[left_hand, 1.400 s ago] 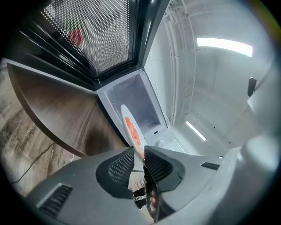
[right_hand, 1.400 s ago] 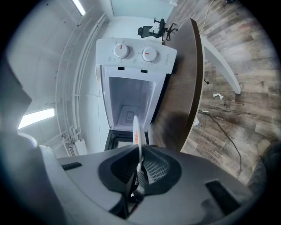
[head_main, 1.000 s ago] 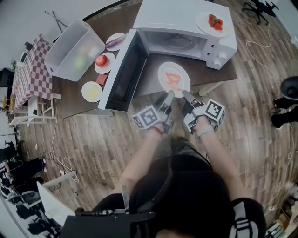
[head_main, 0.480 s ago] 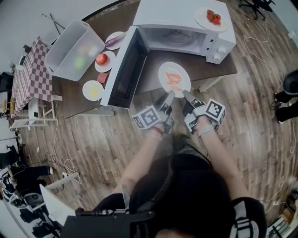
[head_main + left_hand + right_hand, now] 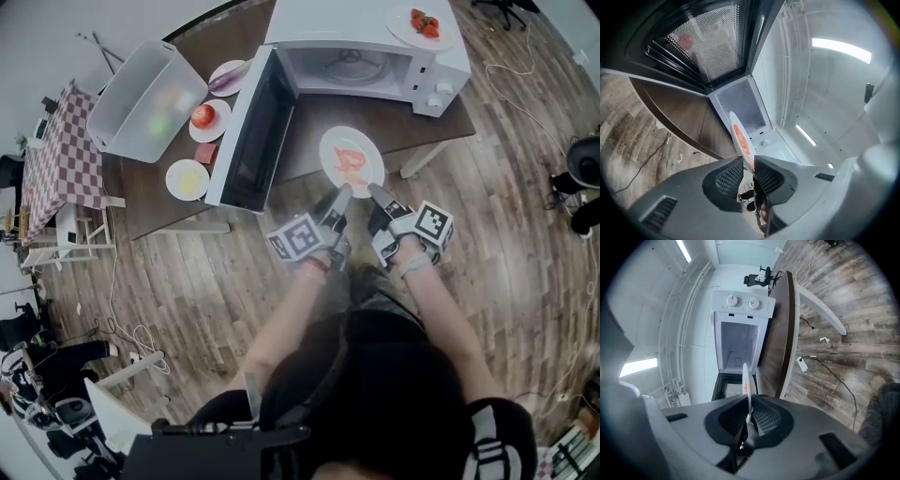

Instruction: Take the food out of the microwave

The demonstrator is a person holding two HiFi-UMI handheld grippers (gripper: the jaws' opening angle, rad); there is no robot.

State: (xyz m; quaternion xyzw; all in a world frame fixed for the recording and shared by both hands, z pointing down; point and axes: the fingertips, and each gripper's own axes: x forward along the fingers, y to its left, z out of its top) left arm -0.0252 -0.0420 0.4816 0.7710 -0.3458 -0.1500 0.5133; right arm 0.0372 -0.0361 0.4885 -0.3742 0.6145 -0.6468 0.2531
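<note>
A white plate (image 5: 352,159) with red food on it hangs in front of the open microwave (image 5: 375,64), outside its empty cavity and over the front of the brown table (image 5: 300,141). My left gripper (image 5: 339,194) is shut on the plate's near rim, and my right gripper (image 5: 374,191) is shut on the same rim just to the right. In the left gripper view the plate (image 5: 739,138) runs edge-on out from between the left gripper's (image 5: 749,169) pads. The right gripper view shows the thin rim of the plate (image 5: 746,383) pinched in the right gripper (image 5: 748,417), with the microwave (image 5: 740,331) beyond.
The microwave door (image 5: 248,136) stands swung open to the left. On top of the microwave sits a plate of strawberries (image 5: 419,22). At left are a clear plastic bin (image 5: 150,98) and small plates with a tomato (image 5: 203,119), yellow food (image 5: 187,178) and purple food (image 5: 228,78). Wooden floor lies below the table edge.
Both grippers have drawn the plate back from the microwave toward the person. The microwave now lies farther from the plate.
</note>
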